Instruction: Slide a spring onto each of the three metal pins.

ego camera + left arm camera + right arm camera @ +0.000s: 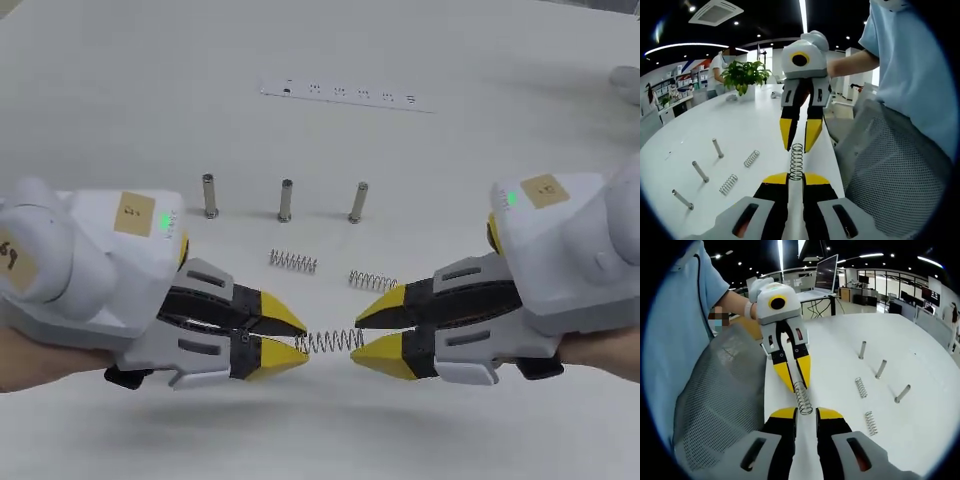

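The left gripper point(303, 341) pinches one end of a spring point(330, 342) held level, its long axis pointing sideways toward the right gripper point(356, 340). That gripper's jaws stand parted around the free end, above the tabletop point(470, 170).

My left gripper point(302, 342) lies level, its yellow tips pinched on one end of the spring point(330, 341). My right gripper point(356, 340) faces it tip to tip from the spring's other end, jaws parted, one tip above that end and one below.
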`<action>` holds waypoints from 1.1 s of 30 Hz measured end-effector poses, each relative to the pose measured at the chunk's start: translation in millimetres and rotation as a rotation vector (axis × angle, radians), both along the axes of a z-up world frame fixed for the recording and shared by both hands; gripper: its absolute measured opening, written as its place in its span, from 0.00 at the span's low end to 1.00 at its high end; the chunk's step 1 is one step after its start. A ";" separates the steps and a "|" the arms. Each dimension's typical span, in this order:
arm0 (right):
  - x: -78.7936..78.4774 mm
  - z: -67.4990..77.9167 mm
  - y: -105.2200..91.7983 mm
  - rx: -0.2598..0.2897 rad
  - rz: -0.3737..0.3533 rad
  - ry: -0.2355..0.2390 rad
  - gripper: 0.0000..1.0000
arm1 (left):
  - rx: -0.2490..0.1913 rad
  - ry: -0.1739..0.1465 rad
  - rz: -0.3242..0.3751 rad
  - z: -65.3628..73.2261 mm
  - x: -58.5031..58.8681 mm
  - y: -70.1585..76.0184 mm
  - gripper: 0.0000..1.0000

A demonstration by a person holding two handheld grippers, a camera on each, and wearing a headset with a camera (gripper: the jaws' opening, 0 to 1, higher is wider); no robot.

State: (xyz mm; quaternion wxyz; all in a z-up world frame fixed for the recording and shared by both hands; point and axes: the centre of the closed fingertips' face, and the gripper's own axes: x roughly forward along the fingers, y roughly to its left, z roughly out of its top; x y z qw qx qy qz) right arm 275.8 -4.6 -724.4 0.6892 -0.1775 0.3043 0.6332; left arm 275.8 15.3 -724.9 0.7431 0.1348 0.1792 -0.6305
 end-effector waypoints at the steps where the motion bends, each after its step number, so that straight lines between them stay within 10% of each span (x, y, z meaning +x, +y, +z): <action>1: -0.5 -0.2 -0.1 0.000 0.001 0.002 0.11 | 0.000 -0.001 -0.001 -0.1 -0.1 0.0 0.02; 33: -11.8 14.4 13.5 -0.015 0.066 -0.029 0.08 | 0.041 0.022 -0.023 -13.3 -6.3 -1.7 0.02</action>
